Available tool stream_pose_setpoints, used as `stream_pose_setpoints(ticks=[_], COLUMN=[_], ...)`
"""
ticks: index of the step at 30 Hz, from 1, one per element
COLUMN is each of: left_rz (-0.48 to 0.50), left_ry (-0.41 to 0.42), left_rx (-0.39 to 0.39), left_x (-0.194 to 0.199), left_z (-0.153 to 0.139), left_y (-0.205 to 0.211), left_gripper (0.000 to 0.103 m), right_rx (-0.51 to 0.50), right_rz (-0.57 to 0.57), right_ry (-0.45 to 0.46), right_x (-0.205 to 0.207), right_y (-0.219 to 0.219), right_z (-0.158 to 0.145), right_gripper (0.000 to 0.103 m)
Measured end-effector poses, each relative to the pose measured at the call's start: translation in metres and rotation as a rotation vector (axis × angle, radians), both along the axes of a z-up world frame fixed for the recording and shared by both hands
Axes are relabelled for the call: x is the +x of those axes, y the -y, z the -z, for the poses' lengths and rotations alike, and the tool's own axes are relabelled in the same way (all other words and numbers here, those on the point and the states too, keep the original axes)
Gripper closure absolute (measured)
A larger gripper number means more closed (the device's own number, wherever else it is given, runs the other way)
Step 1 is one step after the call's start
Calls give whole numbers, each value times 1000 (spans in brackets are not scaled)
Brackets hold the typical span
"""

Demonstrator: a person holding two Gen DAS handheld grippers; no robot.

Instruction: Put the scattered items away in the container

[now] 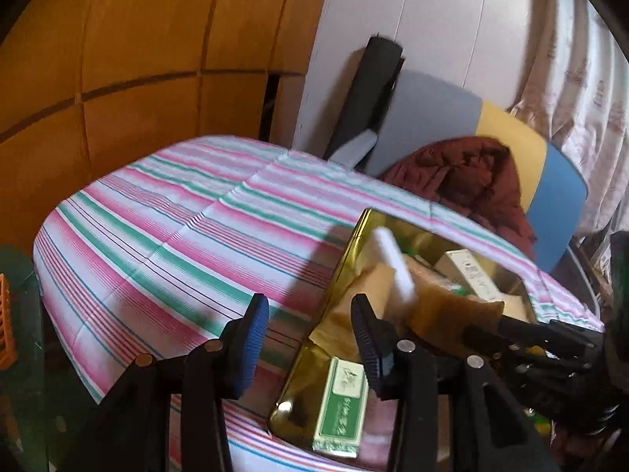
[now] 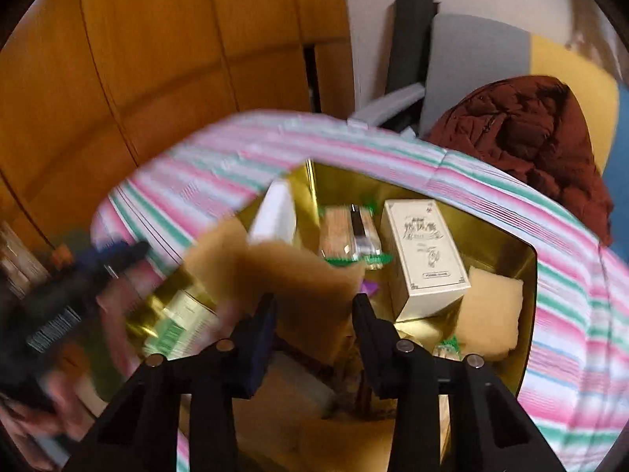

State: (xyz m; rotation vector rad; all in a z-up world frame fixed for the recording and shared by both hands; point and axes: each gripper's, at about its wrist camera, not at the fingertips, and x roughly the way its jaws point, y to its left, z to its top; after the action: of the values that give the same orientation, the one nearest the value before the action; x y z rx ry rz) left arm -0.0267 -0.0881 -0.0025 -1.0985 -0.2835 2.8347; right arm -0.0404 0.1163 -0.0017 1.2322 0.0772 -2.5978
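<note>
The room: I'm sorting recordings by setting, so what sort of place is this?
Probably a home room: a table under a striped cloth, a dark red jacket on a padded chair, and wooden cabinet doors.

striped tablecloth (image 1: pixel 165 212), maroon jacket (image 1: pixel 464 177), wooden cabinets (image 1: pixel 118 59)

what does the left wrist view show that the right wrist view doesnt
Only the left wrist view shows the bare striped tablecloth left of the gold tin, and the right gripper reaching in from the right.

Only the right wrist view shows the cream upright box in full, the tan pad in the tin's corner, and the clear packet of sticks.

Both show the tin, the maroon jacket and the white block.
</note>
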Motion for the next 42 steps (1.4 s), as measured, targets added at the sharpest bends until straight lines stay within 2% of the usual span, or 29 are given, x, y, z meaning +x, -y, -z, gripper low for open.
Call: stream_pose_setpoints(ticks=[2,5,7,9,11,12,15,18,20,21,23,29,32,38,42], left_rz=[34,96,99,103,105,95,39,11,-11,-20,-27,-13,21,16,-11], left_ry=[50,87,79,74,61,40,-6,-41,-46,-35,-3,66,96,134,125], left_rx=[-14,-42,-93,-100,-77,-75,-130,-134,-160,-188,-221,-254,-239,-194,-264], left_x=[-12,-23,-24,-21,-15,-7,9,27,33,36,40,55,62,71,76], left_z=[8,20,23,22,19,15,0,-15,-24,-26,-29,-34,-33,-28,-27], left_y=[-7,-23,-29,-29,-26,-23,-24,-25,-27,-31,-37,-57,-64,-68,-73], left_gripper=[60,60,60,60,60,60,60,57,54,53,53,53,53,53,57], right_rx=[30,65,-84,-155,-160,-173,-215,-228,-218,-208,-164,-58,-40,-18,-33], right_rz=[15,94,119,121,126,126,142,160,161,159,161,243,294,335,335], right_ry=[25,68,110,88,51,37,3,-32,-55,-65,-94,-139,-125,-103,-111], right_x=[-13,-31,-31,-17,1,9,28,44,50,54,64,82,84,91,94], right_y=[1,-9,-26,-35,-39,-42,-49,-49,-44,-42,-34,-32,-43,-57,-56], right_z=[10,24,26,18,8,4,-7,-17,-23,-24,-26,-25,-23,-19,-20], right_gripper=[65,67,67,67,58,57,55,41,31,28,16,1,0,0,0])
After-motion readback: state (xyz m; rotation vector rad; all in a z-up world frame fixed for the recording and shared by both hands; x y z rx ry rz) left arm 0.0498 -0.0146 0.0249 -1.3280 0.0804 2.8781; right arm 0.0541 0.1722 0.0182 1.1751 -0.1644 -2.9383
